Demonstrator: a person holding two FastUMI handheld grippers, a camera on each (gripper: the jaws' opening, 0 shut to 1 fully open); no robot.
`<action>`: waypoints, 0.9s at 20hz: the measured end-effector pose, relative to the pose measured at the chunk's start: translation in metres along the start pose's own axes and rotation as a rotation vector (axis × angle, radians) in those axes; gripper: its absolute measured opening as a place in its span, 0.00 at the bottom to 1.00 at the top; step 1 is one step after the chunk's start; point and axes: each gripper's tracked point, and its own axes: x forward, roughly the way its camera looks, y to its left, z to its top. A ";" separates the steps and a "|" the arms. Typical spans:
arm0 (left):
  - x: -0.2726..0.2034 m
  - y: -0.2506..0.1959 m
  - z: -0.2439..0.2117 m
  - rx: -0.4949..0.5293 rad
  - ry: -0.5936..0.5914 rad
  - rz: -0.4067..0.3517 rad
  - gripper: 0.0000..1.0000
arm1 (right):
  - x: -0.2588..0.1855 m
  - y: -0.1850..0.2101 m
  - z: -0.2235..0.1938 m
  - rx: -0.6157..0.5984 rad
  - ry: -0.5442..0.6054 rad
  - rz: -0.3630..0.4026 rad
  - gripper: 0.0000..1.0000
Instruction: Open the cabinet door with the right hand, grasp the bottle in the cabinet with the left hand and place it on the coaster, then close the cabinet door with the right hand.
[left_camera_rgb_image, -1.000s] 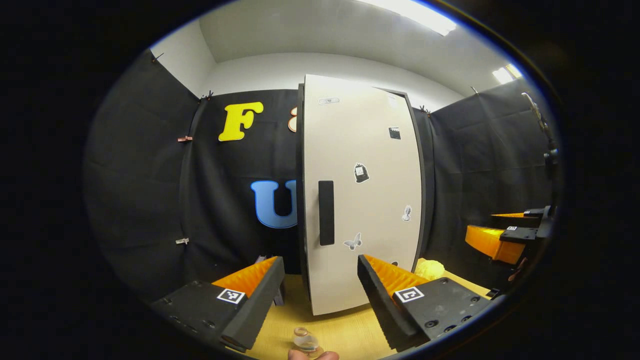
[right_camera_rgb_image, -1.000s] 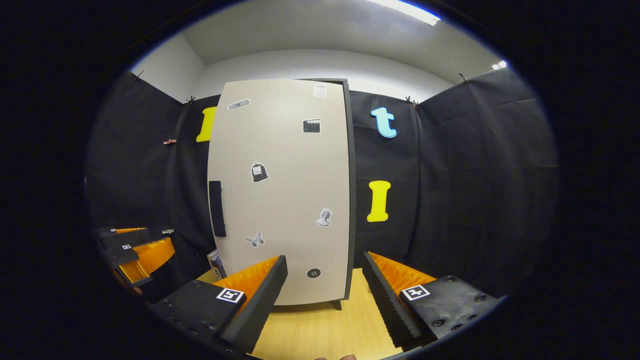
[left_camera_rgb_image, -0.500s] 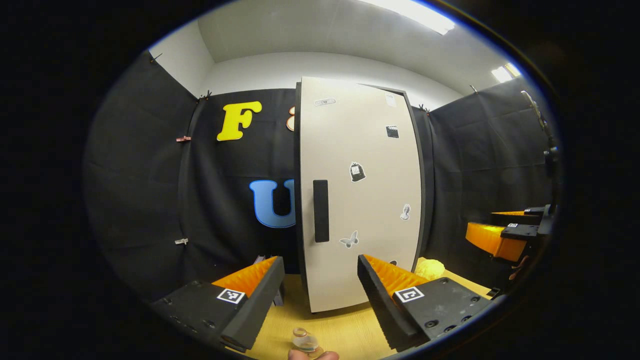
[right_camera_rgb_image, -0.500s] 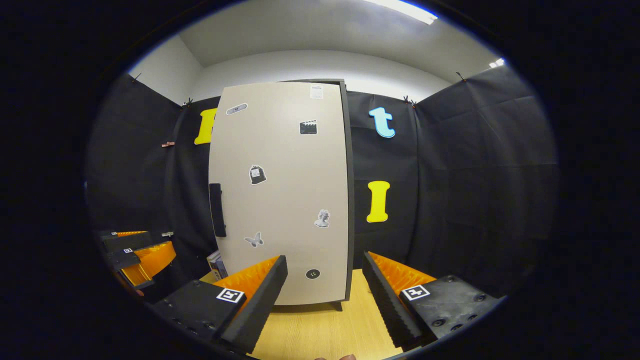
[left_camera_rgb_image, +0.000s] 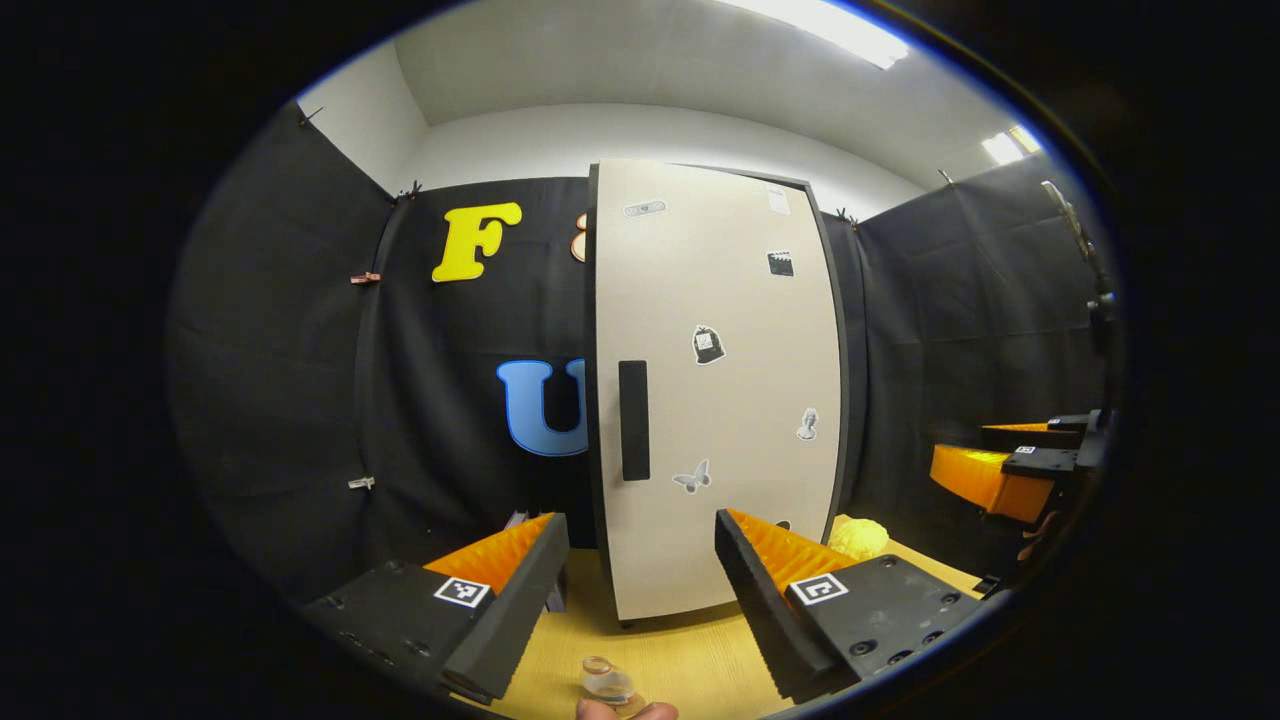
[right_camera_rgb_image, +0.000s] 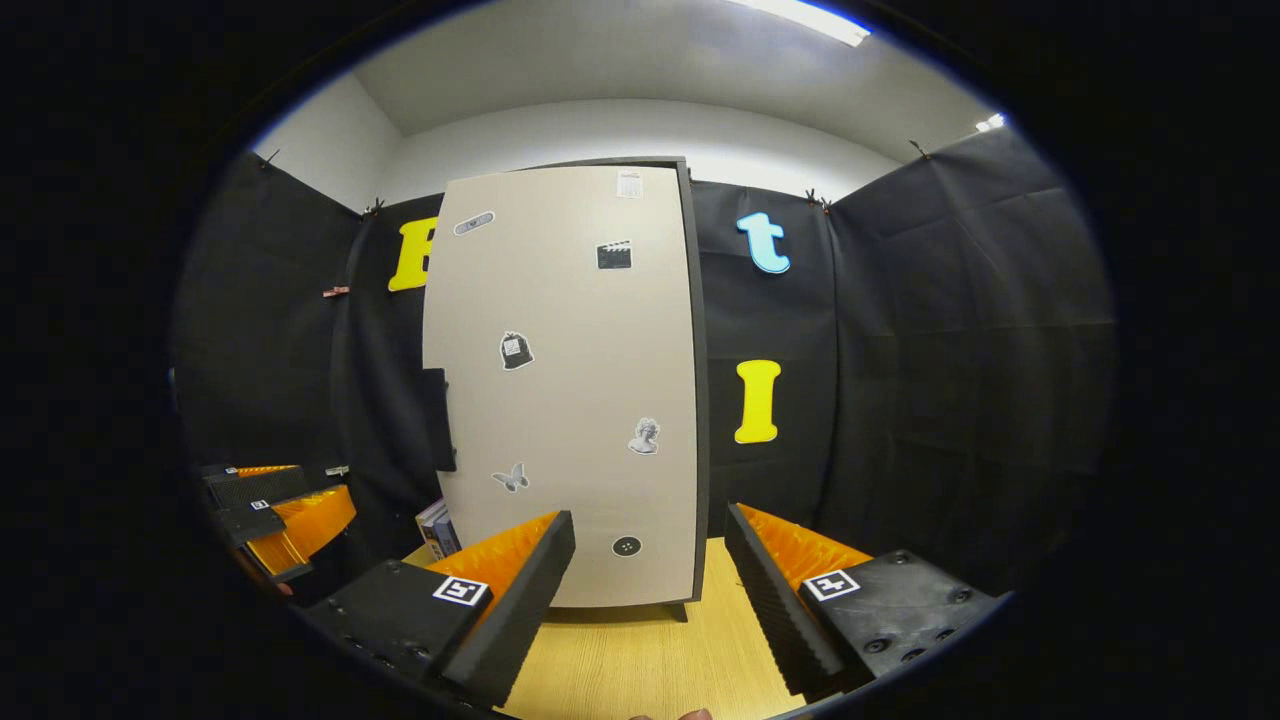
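Note:
The tall beige cabinet door (left_camera_rgb_image: 715, 400), dotted with stickers, carries a black handle (left_camera_rgb_image: 633, 420) near its left edge. It also faces me in the right gripper view (right_camera_rgb_image: 570, 400), lying close against the dark cabinet frame (right_camera_rgb_image: 700, 380). A small clear bottle (left_camera_rgb_image: 605, 684) stands on the wooden table at the bottom edge, by a fingertip (left_camera_rgb_image: 625, 711). My left gripper (left_camera_rgb_image: 640, 590) is open and holds nothing. My right gripper (right_camera_rgb_image: 650, 590) is open too, short of the door's lower part. Each gripper appears off to the side in the other's view: right gripper (left_camera_rgb_image: 1000, 470), left gripper (right_camera_rgb_image: 275, 505).
The light wooden tabletop (right_camera_rgb_image: 640, 660) runs from the grippers up to the cabinet's foot. A yellow lumpy object (left_camera_rgb_image: 858, 538) sits right of the cabinet. A few books (right_camera_rgb_image: 438, 525) stand at its left. Black cloth walls close the booth on three sides.
The door's handle edge has swung back toward the cabinet, and the books beside it show more. Both grippers stay open and have barely moved.

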 end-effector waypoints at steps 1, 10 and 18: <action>0.000 0.000 0.001 0.001 -0.001 0.000 0.93 | 0.000 -0.001 0.001 -0.001 0.000 -0.001 0.98; -0.001 -0.004 0.001 0.007 -0.004 -0.014 0.93 | -0.001 0.002 -0.001 -0.008 0.007 0.008 0.98; 0.002 0.001 0.007 0.013 -0.017 -0.008 0.93 | -0.006 -0.001 0.002 -0.022 -0.004 0.004 0.98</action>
